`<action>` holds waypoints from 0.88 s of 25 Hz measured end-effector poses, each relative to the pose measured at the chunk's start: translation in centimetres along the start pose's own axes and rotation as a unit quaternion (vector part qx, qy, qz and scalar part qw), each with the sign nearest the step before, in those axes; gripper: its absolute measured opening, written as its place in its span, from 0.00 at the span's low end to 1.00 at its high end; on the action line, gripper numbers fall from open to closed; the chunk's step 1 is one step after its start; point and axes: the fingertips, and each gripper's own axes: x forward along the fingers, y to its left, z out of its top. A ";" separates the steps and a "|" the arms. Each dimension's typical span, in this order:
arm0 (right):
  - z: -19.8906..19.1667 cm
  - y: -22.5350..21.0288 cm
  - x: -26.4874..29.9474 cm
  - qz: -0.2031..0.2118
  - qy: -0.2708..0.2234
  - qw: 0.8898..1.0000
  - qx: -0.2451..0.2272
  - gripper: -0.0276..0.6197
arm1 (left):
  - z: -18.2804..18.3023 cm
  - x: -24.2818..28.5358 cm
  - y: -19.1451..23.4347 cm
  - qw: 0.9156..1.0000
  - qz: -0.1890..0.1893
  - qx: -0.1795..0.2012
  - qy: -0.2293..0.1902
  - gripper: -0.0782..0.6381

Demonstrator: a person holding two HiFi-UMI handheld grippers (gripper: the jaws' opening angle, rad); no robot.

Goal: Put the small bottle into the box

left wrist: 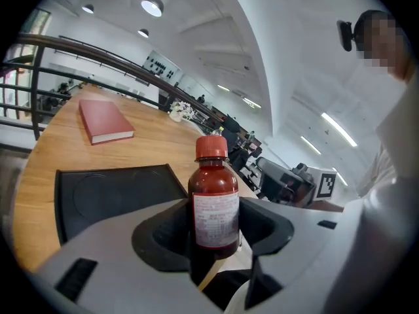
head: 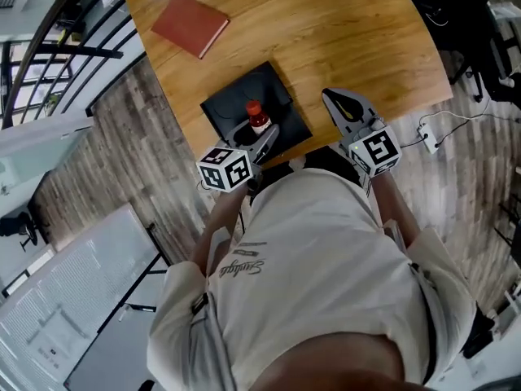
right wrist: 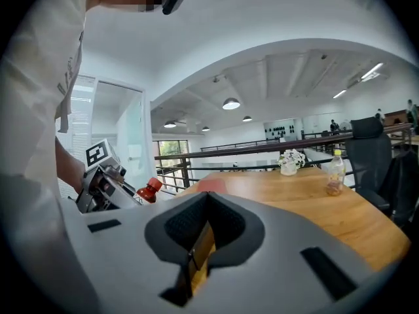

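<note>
Left tool (head: pixel 264 135) clamped on the small bottle (left wrist: pixel 214 201) above the box (head: pixel 242 98) at the counter's (head: pixel 326 31) near edge; lower it upright, slowly; right tool (right wrist: pixel 196 248) closed, empty

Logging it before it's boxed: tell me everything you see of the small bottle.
The small bottle is dark amber-brown with a red ribbed screw cap and a white label, print unreadable. It stands upright, its lower body clamped by the left gripper, over the black box in the head view.
</note>
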 end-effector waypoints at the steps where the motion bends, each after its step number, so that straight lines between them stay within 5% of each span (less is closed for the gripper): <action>1: -0.1 -0.1 0.3 0.014 0.000 1.000 0.000 0.04 | -0.2 -0.1 0.0 1.000 0.012 -0.008 -0.007 0.43; 6: -0.8 0.4 2.2 0.093 0.005 0.996 0.004 0.04 | -1.0 -1.5 0.3 0.995 0.074 -0.048 -0.046 0.43; 11: -0.6 1.0 2.9 0.128 0.005 0.992 -0.004 0.04 | -1.6 -2.0 0.5 0.990 0.104 -0.070 -0.064 0.43; 16: -0.6 2.4 3.0 0.143 0.006 0.990 -0.004 0.04 | -4.2 -1.9 1.9 0.985 0.132 -0.107 -0.043 0.43; 22: -0.7 3.2 2.4 0.137 0.010 0.991 0.000 0.04 | -6.5 -1.0 3.1 0.981 0.119 -0.156 -0.008 0.43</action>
